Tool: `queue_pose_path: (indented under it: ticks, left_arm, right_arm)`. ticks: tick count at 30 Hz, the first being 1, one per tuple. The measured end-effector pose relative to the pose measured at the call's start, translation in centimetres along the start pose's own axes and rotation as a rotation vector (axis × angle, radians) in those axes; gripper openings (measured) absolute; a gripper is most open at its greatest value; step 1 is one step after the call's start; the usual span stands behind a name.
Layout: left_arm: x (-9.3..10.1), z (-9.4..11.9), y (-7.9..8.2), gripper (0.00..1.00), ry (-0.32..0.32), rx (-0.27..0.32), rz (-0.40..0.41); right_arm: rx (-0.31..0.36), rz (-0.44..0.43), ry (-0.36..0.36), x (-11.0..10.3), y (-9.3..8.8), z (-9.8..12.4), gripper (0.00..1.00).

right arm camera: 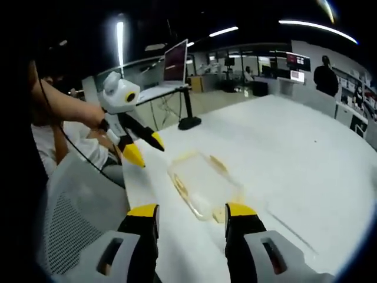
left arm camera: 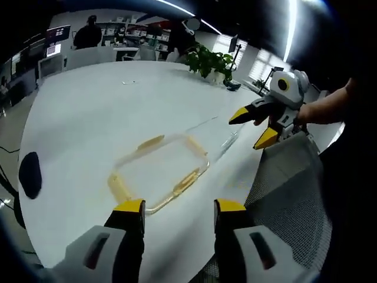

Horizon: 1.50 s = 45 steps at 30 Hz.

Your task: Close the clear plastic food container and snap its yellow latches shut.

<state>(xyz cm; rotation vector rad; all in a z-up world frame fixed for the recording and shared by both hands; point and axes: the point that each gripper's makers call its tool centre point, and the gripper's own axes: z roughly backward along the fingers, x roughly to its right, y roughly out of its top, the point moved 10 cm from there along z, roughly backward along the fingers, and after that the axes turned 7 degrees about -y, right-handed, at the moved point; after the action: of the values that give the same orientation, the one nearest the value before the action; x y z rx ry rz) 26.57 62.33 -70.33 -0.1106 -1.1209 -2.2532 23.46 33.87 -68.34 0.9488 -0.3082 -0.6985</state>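
A clear plastic container (left arm camera: 159, 171) with yellow latches (left arm camera: 150, 142) on its sides lies flat on the white table (left arm camera: 88, 112). A faint clear sheet (left arm camera: 219, 137), possibly its lid, lies just beyond it; I cannot tell for sure. My left gripper (left arm camera: 179, 207) hovers open just short of the container's near edge. My right gripper (left arm camera: 244, 133) is open in a person's hand, off the container's far right corner. In the right gripper view the container (right arm camera: 203, 183) lies just past my open right gripper (right arm camera: 191, 211), and the left gripper (right arm camera: 150, 156) hangs open at its left.
A grey mesh chair (left arm camera: 285, 177) stands at the table's edge by the right gripper. A potted plant (left arm camera: 209, 62) sits at the far side and a dark object (left arm camera: 29, 174) at the left edge. A laptop (right arm camera: 175, 62) stands on a desk behind; people stand in the background.
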Motion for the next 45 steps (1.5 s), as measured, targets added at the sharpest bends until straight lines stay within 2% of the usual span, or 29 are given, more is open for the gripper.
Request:
queue_pose_path:
  ticks: [11, 13, 17, 24, 30, 31, 33, 34, 36, 39, 43, 45]
  left_arm:
    - [-1.1, 0.2, 0.4, 0.46, 0.007, -0.054, -0.037]
    - [-1.1, 0.2, 0.5, 0.46, 0.008, -0.059, -0.038]
    - [-1.1, 0.3, 0.5, 0.47, 0.009, -0.065, -0.035]
    - [-1.0, 0.4, 0.5, 0.47, 0.013, -0.081, -0.047]
    - [-0.5, 0.9, 0.9, 0.48, 0.019, -0.078, -0.049]
    - [-0.5, 0.9, 0.9, 0.48, 0.02, -0.079, -0.051]
    - [-0.6, 0.8, 0.9, 0.48, 0.021, -0.09, -0.053]
    - [-0.7, 0.8, 0.8, 0.48, 0.024, -0.097, -0.054]
    - [-0.8, 0.8, 0.8, 0.48, 0.032, -0.114, -0.055]
    - [-0.7, 0.9, 1.0, 0.48, 0.037, -0.123, -0.063]
    - [-0.6, 1.2, 1.2, 0.49, 0.047, -0.169, -0.059]
    - [-0.4, 1.2, 1.5, 0.52, 0.045, -0.182, -0.064]
  right_arm:
    - [0.005, 0.024, 0.003, 0.8, 0.5, -0.2, 0.46]
    - [0.032, 0.029, 0.006, 0.8, 1.0, 0.0, 0.46]
    - [0.076, -0.022, 0.012, 1.1, 1.9, 0.7, 0.46]
    - [0.034, 0.015, 0.029, 1.4, 2.1, 1.6, 0.43]
    - [0.042, 0.038, 0.061, 2.1, 4.4, 2.8, 0.39]
    - [0.043, 0.035, 0.083, 2.2, 4.9, 2.9, 0.39]
    - [0.027, 0.023, 0.112, 2.3, 5.2, 2.7, 0.38]
    - [0.018, 0.043, 0.124, 2.2, 5.2, 2.6, 0.38]
    - [-0.025, 0.138, 0.149, 2.1, 4.7, 2.1, 0.38]
    - [-0.098, 0.205, 0.183, 1.8, 3.7, 1.0, 0.36]
    - [-0.13, 0.152, 0.224, 1.7, 3.8, -0.1, 0.33]
    - [-0.143, 0.214, 0.209, 2.0, 3.8, -1.1, 0.32]
